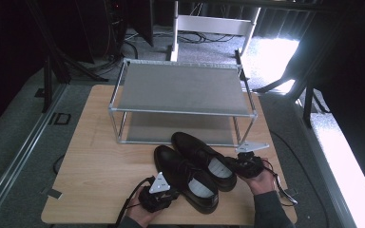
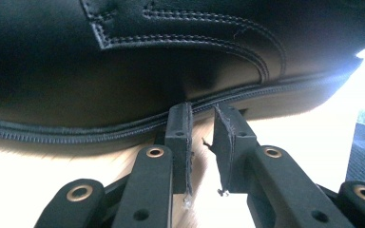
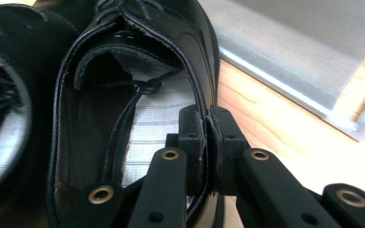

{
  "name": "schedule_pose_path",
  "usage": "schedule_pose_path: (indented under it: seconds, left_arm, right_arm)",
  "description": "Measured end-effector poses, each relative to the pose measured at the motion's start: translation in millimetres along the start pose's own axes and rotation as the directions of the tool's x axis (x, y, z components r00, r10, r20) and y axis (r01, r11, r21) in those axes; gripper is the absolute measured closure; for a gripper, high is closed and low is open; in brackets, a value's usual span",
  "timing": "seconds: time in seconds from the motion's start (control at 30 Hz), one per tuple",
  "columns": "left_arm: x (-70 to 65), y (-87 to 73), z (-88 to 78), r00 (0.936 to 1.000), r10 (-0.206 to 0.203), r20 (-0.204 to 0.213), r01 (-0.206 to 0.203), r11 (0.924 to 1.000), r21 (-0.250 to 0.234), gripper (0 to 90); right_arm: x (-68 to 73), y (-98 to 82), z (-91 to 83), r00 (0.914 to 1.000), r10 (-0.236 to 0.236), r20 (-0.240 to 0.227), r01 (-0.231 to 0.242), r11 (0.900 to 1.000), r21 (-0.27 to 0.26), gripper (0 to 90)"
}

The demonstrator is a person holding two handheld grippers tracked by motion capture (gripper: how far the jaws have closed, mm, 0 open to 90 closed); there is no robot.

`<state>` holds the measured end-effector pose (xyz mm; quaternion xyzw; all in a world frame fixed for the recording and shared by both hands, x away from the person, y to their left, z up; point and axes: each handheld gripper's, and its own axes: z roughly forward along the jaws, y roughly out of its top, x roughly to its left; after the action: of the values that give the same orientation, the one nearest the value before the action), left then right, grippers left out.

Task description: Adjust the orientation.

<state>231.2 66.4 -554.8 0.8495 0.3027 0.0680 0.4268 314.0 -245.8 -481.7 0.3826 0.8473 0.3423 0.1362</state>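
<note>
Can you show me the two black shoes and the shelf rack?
Left shoe [image 1: 185, 175]: high view, on its laces.
Right shoe [image 1: 197, 148]: high view, on its toe part.
Rack [image 1: 183, 88]: high view, on its grey top shelf.

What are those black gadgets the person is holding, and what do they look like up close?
Each hand carries a black handheld gripper: the left gripper and the right gripper. Both have a grey three-cornered plate on top and a black cable trailing off. Their two black jaws are built from flat link bars with brass-ringed rivet holes and end in blocky, frayed-edged pads. A dark grey sleeve covers the right forearm.
</note>
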Motion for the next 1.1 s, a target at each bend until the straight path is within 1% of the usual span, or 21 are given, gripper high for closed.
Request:
schedule_pose_path:
  seconds: [0.1, 0.2, 0.27, 0.37, 0.4, 0.43, 0.47, 0.53, 0.57, 0.6, 0.63, 0.67, 0.7, 0.77, 0.8, 0.83, 0.87, 0.93, 1.03, 1.1]
  left_arm:
    - [-0.9, 1.2, 2.8, 1.0, -0.001, 0.002, 0.001, 1.0, 0.003, 76.9]
    - [0.4, 2.1, 3.3, 0.9999, -0.015, 0.007, 0.015, 0.9999, 0.002, 78.3]
    - [-1.0, 4.1, 5.8, 0.9999, -0.012, 0.005, 0.012, 0.9999, 0.004, 78.5]
    - [-3.6, 10.6, 13.9, 0.9999, 0.004, 0.014, -0.004, 1.0, 0.008, 78.5]
    - [-3.6, 10.6, 13.9, 0.9999, 0.004, 0.014, -0.004, 1.0, 0.008, 78.5]
    - [-7.2, 17.4, 22.2, 0.9994, 0.026, 0.021, -0.027, 0.9995, 0.014, 78.5]
    - [-8.2, 19.4, 24.7, 0.9992, 0.031, 0.025, -0.032, 0.9994, 0.015, 78.5]
    - [-10.5, 24.1, 30.6, 0.9985, 0.045, 0.029, -0.046, 0.9988, 0.017, 78.5]
    - [-11.3, 26.3, 33.3, 0.9983, 0.047, 0.033, -0.048, 0.9987, 0.018, 78.5]
    - [-11.3, 26.3, 33.3, 0.9983, 0.047, 0.033, -0.048, 0.9987, 0.018, 78.5]
    - [-12.9, 30.7, 38.7, 0.9978, 0.056, 0.035, -0.057, 0.9982, 0.02, 78.5]
    - [-13.3, 32.3, 40.4, 0.9976, 0.06, 0.034, -0.061, 0.9979, 0.022, 78.5]
    - [-13.7, 33.6, 41.7, 0.9976, 0.061, 0.032, -0.062, 0.9978, 0.024, 78.4]
    - [-13.5, 34.6, 42.0, 0.9974, 0.063, 0.036, -0.064, 0.9976, 0.029, 76.6]
    - [-13.0, 35.1, 41.6, 0.9966, 0.064, 0.051, -0.066, 0.9972, 0.034, 76.6]
    - [-12.9, 35.0, 41.3, 0.996, 0.069, 0.057, -0.071, 0.9969, 0.036, 72.3]
    - [-13.2, 34.8, 40.9, 0.9958, 0.072, 0.057, -0.074, 0.9964, 0.04, 70.2]
    - [-11.7, 34.0, 38.1, 0.9959, 0.077, 0.048, -0.08, 0.9955, 0.051, 67.8]
    - [-6.8, 31.6, 30.3, 0.9974, 0.062, 0.035, -0.064, 0.9971, 0.042, 66.6]
    - [-1.5, 28.7, 23.0, 0.9987, 0.049, 0.014, -0.05, 0.9982, 0.033, 66.1]
  right_arm:
    - [5.0, 0.5, 0.8, 1.0, -0.009, 0.003, 0.009, 1.0, 0.007, 84.4]
    - [6.2, -0.2, 0.4, 1.0, -0.006, 0.004, 0.006, 1.0, 0.007, 84.4]
    - [5.5, -0.7, -0.4, 1.0, -0.004, 0.009, 0.004, 1.0, 0.007, 84.4]
    - [1.8, -3.3, -4.8, 0.9994, 0.005, 0.033, -0.005, 1.0, 0.009, 84.4]
    - [1.8, -3.3, -4.8, 0.9994, 0.005, 0.033, -0.005, 1.0, 0.009, 84.4]
    - [-0.6, -5.1, -7.0, 0.9991, 0.014, 0.04, -0.014, 1.0, 0.007, 84.4]
    - [-8.7, -11.6, -13.0, 0.9979, 0.039, 0.053, -0.039, 0.999, -0.002, 84.3]
    - [-14.5, -16.5, -16.9, 0.9966, 0.058, 0.059, -0.057, 0.998, -0.008, 84.2]
    - [-17.8, -18.8, -18.8, 0.9958, 0.069, 0.061, -0.068, 0.998, -0.012, 84.2]
    - [-17.8, -18.8, -18.8, 0.9958, 0.069, 0.061, -0.068, 0.998, -0.012, 84.2]
    - [-20.5, -20.7, -20.5, 0.9948, 0.08, 0.064, -0.079, 0.997, -0.014, 84.2]
    - [-24.9, -23.5, -23.2, 0.9929, 0.09, 0.077, -0.089, 0.996, -0.02, 84.1]
    - [-26.3, -24.2, -24.2, 0.9919, 0.095, 0.084, -0.094, 0.995, -0.021, 84.0]
    - [-27.6, -24.8, -24.8, 0.9914, 0.097, 0.087, -0.096, 0.995, -0.022, 83.9]
    - [-28.4, -25.4, -25.2, 0.9912, 0.098, 0.089, -0.097, 0.995, -0.019, 83.8]
    - [-28.7, -26.1, -25.1, 0.9909, 0.1, 0.091, -0.099, 0.995, -0.019, 83.4]
    - [-28.9, -26.1, -25.0, 0.9906, 0.101, 0.093, -0.099, 0.995, -0.018, 83.2]
    - [-29.4, -25.9, -25.1, 0.9904, 0.105, 0.089, -0.104, 0.994, -0.018, 82.2]
    - [-29.5, -26.0, -25.7, 0.9899, 0.108, 0.092, -0.107, 0.994, -0.017, 81.3]
    - [-30.0, -26.6, -26.2, 0.9893, 0.111, 0.095, -0.109, 0.994, -0.019, 80.5]
